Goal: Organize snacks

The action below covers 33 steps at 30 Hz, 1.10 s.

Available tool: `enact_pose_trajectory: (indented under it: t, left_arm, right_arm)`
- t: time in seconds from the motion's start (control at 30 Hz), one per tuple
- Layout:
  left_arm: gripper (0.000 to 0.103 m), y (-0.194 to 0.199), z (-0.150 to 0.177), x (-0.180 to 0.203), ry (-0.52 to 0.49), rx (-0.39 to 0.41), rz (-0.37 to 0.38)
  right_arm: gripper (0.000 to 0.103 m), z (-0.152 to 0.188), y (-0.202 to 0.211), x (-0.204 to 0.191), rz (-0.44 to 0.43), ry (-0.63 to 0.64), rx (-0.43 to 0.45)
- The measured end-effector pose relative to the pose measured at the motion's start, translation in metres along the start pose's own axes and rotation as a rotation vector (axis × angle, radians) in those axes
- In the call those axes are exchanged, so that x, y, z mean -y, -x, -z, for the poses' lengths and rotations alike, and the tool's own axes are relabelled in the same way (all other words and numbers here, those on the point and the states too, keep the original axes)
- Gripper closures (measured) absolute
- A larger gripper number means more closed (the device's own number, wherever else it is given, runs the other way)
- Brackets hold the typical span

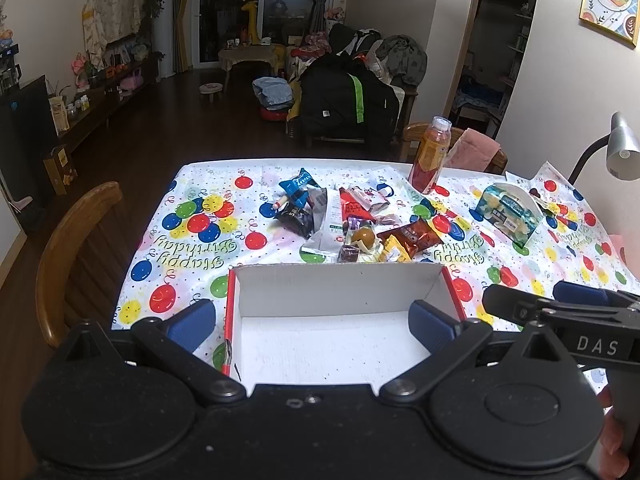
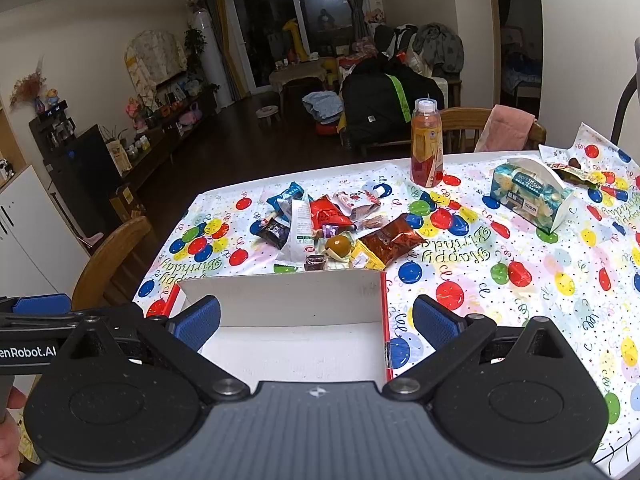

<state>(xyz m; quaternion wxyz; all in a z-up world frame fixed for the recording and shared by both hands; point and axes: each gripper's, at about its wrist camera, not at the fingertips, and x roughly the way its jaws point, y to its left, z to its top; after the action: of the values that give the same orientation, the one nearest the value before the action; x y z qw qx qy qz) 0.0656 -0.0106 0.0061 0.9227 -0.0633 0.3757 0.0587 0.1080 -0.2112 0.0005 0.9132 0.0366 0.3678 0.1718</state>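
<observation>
A pile of snack packets lies mid-table on the balloon-print cloth: a blue bag, a dark one, a white pouch, red packs, a brown foil bag and a round brown sweet. Nearer to me stands an empty white cardboard box with red sides. My left gripper hangs open over the box, its blue pads wide apart. My right gripper is open too, above the box's right half, and shows at the right edge of the left wrist view.
An orange drink bottle stands behind the pile. A tissue pack lies at the right, a lamp beyond it. Wooden chairs flank the table. A snack wrapper rests at the far right.
</observation>
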Motion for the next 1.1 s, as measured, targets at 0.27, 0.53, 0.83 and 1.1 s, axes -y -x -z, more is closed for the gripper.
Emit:
enact_pose_trajectory:
  t: [0.27, 0.53, 0.83, 1.1]
  left_arm:
    - [0.0, 0.0, -0.001, -0.001, -0.002, 0.0, 0.0]
    - [0.0, 0.0, -0.003, -0.001, -0.01, 0.009, 0.001]
    - [0.0, -0.012, -0.031, -0.007, -0.084, 0.033, 0.044]
    - [0.0, -0.035, -0.051, -0.005, -0.144, 0.0, 0.07]
  right_arm:
    - [0.0, 0.0, 0.0, 0.001, -0.001, -0.002, -0.001]
    - [0.0, -0.001, -0.001, -0.001, 0.002, 0.007, 0.001]
    - [0.0, -0.024, -0.009, 0.0, 0.006, 0.004, -0.006]
    - [0.0, -0.059, -0.032, 0.026, 0.038, -0.009, -0.088]
